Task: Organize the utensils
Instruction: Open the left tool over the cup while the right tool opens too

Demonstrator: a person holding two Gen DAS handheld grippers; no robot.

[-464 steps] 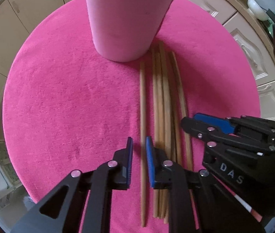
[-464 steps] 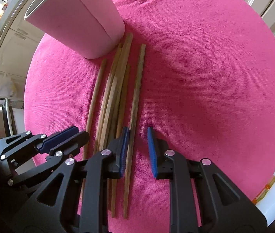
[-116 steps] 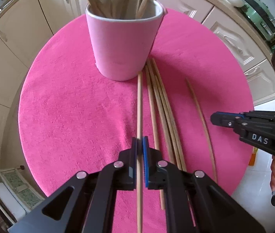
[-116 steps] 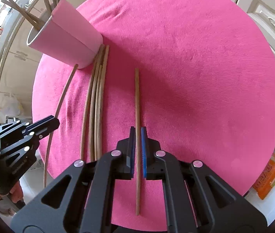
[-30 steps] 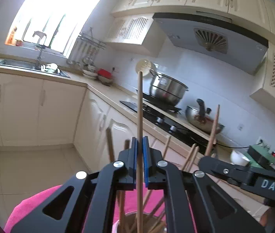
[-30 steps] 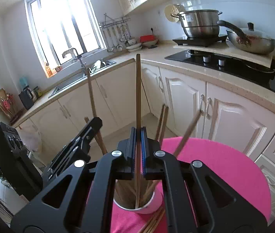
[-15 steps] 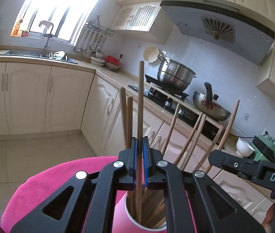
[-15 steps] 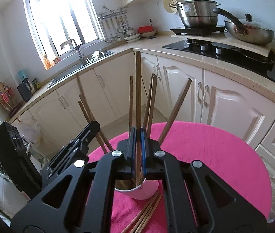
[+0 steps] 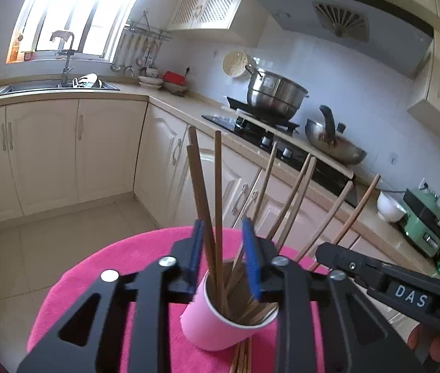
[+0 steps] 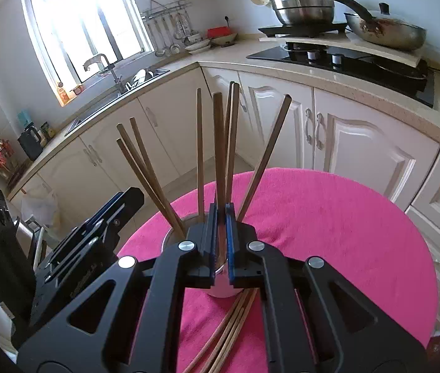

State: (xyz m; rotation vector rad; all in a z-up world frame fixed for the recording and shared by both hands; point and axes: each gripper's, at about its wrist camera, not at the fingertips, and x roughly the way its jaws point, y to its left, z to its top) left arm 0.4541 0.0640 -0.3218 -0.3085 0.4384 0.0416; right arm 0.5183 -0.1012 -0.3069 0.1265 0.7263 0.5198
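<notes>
The left gripper (image 9: 223, 256) is opening around a chopstick (image 9: 217, 205) in the pink cup (image 9: 217, 326); withdraw clear, while the right gripper (image 10: 221, 242), clenched on its chopstick (image 10: 219, 155), lowers before release.

Steel pot (image 9: 274, 93), wok (image 10: 386, 32), sink faucet (image 9: 66, 59), cream cabinets (image 9: 43, 152)

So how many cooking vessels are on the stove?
2: a steel pot at the back, and a wok with a dark handle just right of it. Nothing else seems hidden there.

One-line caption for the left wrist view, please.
Left gripper opening above the pink cup of wooden chopsticks on the pink cloth, kitchen behind.
</notes>
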